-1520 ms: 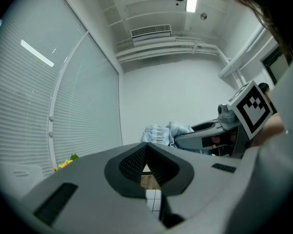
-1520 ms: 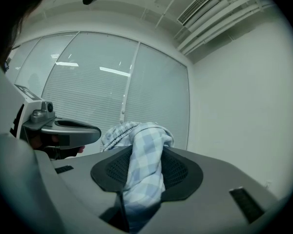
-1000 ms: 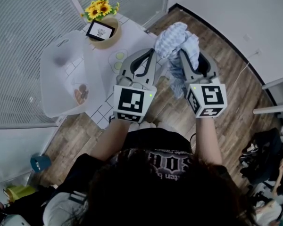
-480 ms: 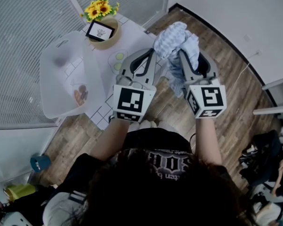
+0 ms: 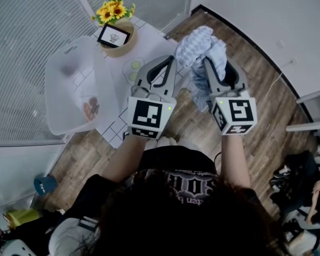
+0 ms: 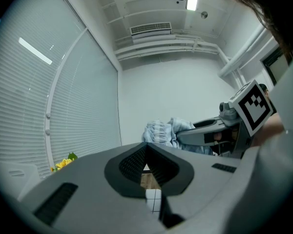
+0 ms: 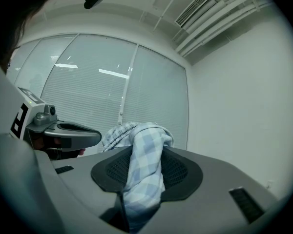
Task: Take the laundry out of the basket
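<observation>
Soft, matt checked cloth laundry (image 5: 200,41); smooth translucent plastic basket (image 5: 69,84); glossy white-tiled tabletop (image 5: 115,124); wood-grain plank floor (image 5: 258,108).

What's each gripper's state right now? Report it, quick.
Left gripper: closed, empty.
Right gripper: closed on the blue checked cloth.

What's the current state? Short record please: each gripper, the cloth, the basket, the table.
left gripper: jaws together, nothing between them
right gripper: shut on the checked cloth
checked cloth: light blue, bunched, held up outside the basket, next to the left gripper's tip
basket: white plastic, on the table, to the left of both grippers
table: white tiled top, also carries the sunflowers
</observation>
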`<state>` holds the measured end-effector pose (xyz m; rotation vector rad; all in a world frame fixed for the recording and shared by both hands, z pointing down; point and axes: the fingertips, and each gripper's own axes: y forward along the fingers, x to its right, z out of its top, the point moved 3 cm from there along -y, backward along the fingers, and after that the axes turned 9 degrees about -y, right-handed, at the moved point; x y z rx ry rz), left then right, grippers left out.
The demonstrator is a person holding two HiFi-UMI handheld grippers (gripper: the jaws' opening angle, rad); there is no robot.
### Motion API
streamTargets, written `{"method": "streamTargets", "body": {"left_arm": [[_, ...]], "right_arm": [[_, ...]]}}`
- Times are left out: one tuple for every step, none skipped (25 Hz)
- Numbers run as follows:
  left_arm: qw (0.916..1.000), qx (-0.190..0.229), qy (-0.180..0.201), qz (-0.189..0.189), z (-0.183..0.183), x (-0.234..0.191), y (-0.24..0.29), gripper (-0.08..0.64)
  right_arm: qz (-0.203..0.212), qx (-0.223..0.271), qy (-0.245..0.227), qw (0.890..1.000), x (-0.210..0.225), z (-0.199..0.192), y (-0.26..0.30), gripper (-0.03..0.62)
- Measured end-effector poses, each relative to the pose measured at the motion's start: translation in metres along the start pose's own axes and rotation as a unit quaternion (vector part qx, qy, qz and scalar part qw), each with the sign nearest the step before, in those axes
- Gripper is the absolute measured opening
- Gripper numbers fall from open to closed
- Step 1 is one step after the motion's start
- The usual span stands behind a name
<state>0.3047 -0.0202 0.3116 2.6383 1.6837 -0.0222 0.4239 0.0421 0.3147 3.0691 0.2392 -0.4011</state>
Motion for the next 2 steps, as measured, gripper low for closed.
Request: {"method": "streamTargets", "body": {"left_arm": [[1.0000,0.000,0.001,-0.001,-0.0001,0.0005,0.0002,-0.002],[1.0000,0.000,0.001,-0.001,-0.0002,0.0010,0.0003,-0.002]], "right_arm": [[0.000,0.000,0.000,1.000,0.0005,0.0001,-0.0003,0.163],[-0.001,0.000,-0.001,1.000,0.0010,0.0002,-0.0006,0.163]]}}
